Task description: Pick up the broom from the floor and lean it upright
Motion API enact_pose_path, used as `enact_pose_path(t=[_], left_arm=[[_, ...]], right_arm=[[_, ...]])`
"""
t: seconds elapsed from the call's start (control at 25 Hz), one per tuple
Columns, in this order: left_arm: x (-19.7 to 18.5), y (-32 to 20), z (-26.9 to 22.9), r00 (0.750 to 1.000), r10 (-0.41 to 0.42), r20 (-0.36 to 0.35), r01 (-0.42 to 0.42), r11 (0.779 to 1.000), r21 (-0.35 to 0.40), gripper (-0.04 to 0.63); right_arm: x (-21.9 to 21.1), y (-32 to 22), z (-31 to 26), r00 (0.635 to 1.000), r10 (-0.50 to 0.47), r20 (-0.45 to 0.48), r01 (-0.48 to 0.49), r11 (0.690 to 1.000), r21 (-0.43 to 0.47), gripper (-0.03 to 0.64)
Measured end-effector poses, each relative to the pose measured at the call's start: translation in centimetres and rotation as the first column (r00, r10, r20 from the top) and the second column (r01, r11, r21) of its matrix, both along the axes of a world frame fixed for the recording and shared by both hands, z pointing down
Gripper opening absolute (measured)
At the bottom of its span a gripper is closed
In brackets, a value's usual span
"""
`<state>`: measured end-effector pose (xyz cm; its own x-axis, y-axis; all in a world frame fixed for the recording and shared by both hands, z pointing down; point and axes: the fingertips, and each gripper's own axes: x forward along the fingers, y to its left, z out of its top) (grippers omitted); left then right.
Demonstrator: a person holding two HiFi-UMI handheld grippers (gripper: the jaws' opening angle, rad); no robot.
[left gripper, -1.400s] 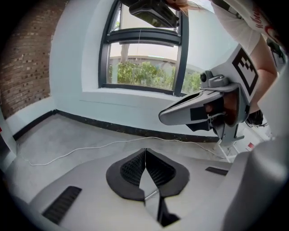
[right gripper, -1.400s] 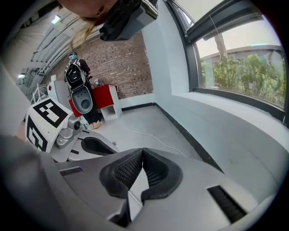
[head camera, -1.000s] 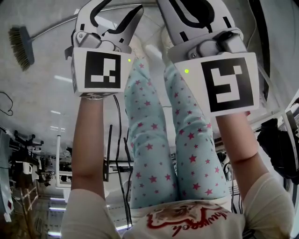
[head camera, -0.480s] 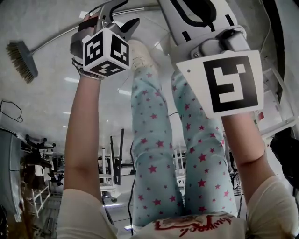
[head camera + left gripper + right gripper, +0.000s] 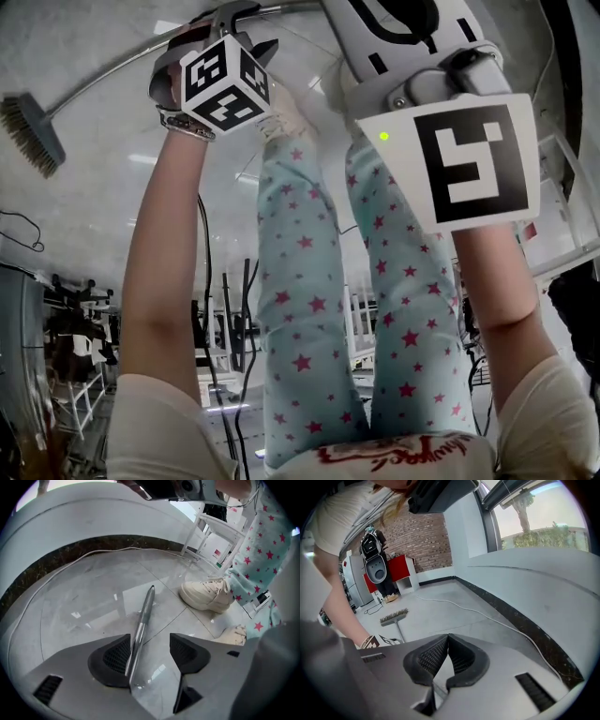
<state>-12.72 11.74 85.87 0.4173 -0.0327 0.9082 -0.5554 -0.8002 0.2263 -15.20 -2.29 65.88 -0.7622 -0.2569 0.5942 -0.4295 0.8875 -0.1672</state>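
Note:
The broom lies flat on the pale floor, its brush head (image 5: 25,133) at the left and its thin metal handle (image 5: 103,75) running right towards my left gripper (image 5: 246,21). In the left gripper view the left gripper (image 5: 150,641) is open and points steeply down. The handle (image 5: 143,613) passes between its jaws close to the left pad (image 5: 115,657), and the right pad is apart from it. My right gripper (image 5: 448,638) hangs shut and empty above the floor. The brush head (image 5: 393,617) shows beyond it.
A white cable (image 5: 70,562) trails along the dark skirting under the curved white wall. The person's shoes (image 5: 206,595) stand right of the handle's end, beside a white rack (image 5: 211,531). A red cabinet (image 5: 401,571) stands far back.
My left gripper has sunk to the floor, rolled, and now straddles the broom handle. The right gripper has dropped a little and stayed shut. The broom has not moved.

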Motion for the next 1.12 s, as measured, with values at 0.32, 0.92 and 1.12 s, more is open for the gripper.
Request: enact_pose_path(t=[0.32,0.92,1.12], left_arm=[[-0.6,-0.1,1.9,0.997,0.02,0.079,-0.019,1.0,-0.017,0.268],[-0.8,-1.4,1.5,0.994,0.086,0.066,-0.087,0.996,0.014,0.1],[-0.1,-2.6,-1.4,0.989,0.136,0.049,-0.142,0.981,0.13,0.092]], right_arm=[[-1.6,0.2,-0.1,0.998,0.025,0.051,-0.024,1.0,-0.013,0.025],[-1.5,-0.1,-0.4,0.998,0.003,0.058,-0.003,1.0,-0.008,0.025],[-0.3,-0.9,-1.0,0.997,0.038,0.07,-0.038,0.999,0.009,0.025]])
